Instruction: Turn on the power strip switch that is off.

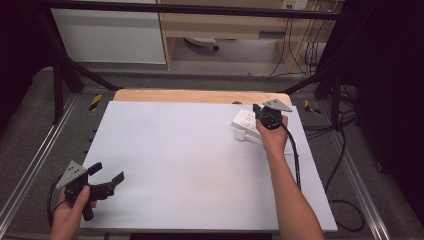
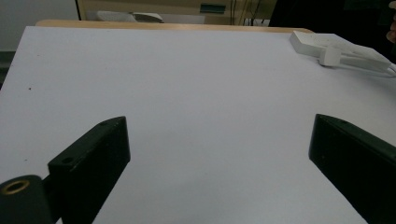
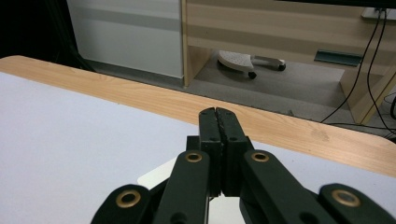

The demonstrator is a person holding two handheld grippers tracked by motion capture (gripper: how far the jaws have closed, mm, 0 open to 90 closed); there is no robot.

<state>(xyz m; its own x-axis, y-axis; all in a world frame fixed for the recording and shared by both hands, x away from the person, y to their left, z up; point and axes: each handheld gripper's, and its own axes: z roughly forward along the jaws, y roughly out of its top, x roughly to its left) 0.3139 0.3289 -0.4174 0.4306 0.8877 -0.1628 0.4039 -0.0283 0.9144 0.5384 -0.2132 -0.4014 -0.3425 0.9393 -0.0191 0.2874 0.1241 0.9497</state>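
A white power strip point(image 1: 245, 120) lies flat at the far right of the white table top point(image 1: 190, 160), with a white plug point(image 2: 331, 56) and cord at its near end. My right gripper point(image 1: 258, 110) hovers over the strip, held by a hand from behind. Its jaws point(image 3: 218, 114) are shut flat against each other with nothing between them, and a corner of the strip point(image 3: 159, 177) shows beneath them. My left gripper point(image 1: 109, 171) rests at the near left corner of the table. It stands wide open point(image 2: 219, 140) and empty, facing across the table toward the power strip point(image 2: 336, 46).
A strip of bare wooden table point(image 1: 200, 96) runs along the far edge. Black frame bars point(image 1: 65, 75) stand at both sides. Beyond the table are a wooden desk with cables point(image 1: 300, 45) and a chair base point(image 3: 243, 60) on the floor.
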